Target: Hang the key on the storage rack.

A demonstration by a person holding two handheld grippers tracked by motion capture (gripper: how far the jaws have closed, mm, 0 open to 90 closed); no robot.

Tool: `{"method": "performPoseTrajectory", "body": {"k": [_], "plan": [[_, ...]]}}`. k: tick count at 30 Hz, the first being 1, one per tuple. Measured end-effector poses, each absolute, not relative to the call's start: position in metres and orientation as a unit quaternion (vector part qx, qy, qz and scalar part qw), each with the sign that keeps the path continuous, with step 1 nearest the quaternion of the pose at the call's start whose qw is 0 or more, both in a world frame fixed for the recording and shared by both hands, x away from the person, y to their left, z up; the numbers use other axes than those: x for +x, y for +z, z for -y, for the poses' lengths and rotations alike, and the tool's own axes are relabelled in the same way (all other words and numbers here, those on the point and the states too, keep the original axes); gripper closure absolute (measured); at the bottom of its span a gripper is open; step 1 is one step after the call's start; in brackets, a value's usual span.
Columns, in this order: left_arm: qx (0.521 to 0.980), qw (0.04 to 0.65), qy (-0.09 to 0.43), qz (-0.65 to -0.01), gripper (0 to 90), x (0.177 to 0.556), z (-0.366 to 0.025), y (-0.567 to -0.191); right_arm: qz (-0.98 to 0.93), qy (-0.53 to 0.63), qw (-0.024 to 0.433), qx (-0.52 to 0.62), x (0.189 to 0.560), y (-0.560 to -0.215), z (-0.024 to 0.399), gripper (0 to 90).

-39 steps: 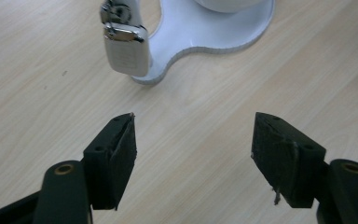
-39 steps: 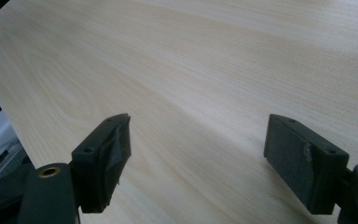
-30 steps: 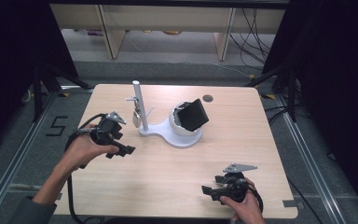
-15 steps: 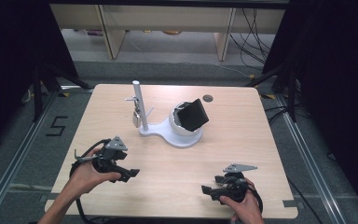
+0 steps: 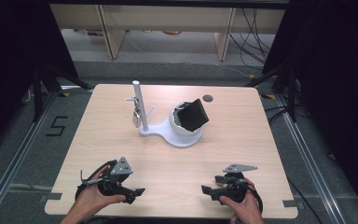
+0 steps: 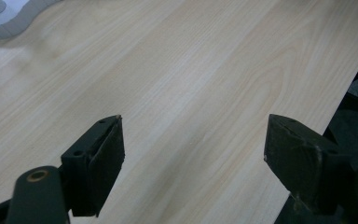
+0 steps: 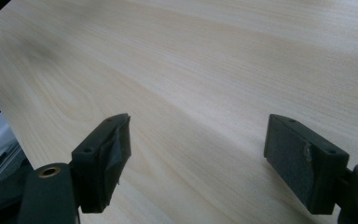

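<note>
Grippers, left gripper and right gripper, resting wide and empty well short of white stand. Possibly risking knocking its upright post when reaching in.

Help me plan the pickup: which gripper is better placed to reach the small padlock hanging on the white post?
Left, probably. The left gripper sits on the padlock's side of the table, jaws open and empty. The right gripper would have to cross past the white stand.
</note>
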State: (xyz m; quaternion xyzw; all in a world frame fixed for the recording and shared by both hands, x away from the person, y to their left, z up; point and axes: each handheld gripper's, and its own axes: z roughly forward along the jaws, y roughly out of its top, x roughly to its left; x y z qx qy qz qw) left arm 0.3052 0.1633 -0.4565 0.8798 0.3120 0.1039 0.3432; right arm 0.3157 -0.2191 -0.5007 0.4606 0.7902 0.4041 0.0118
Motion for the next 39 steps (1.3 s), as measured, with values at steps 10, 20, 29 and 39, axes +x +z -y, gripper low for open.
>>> {"method": "performPoseTrajectory", "body": {"k": [10,20,29,39], "plan": [[0.884,0.338,0.109,-0.304,19.4,0.284,-0.167,-0.482,-0.789,0.411,0.009,0.456,0.314,-0.500,0.217,23.6],[0.872,0.342,0.119,-0.328,19.0,0.270,-0.175,-0.498,-0.792,0.413,0.010,0.449,0.313,-0.498,0.215,23.2],[0.872,0.337,0.121,-0.334,18.4,0.272,-0.177,-0.503,-0.801,0.410,0.029,0.435,0.313,-0.497,0.214,22.3],[0.865,0.332,0.124,-0.354,18.4,0.278,-0.183,-0.506,-0.794,0.414,0.018,0.444,0.313,-0.498,0.213,22.1]]}}
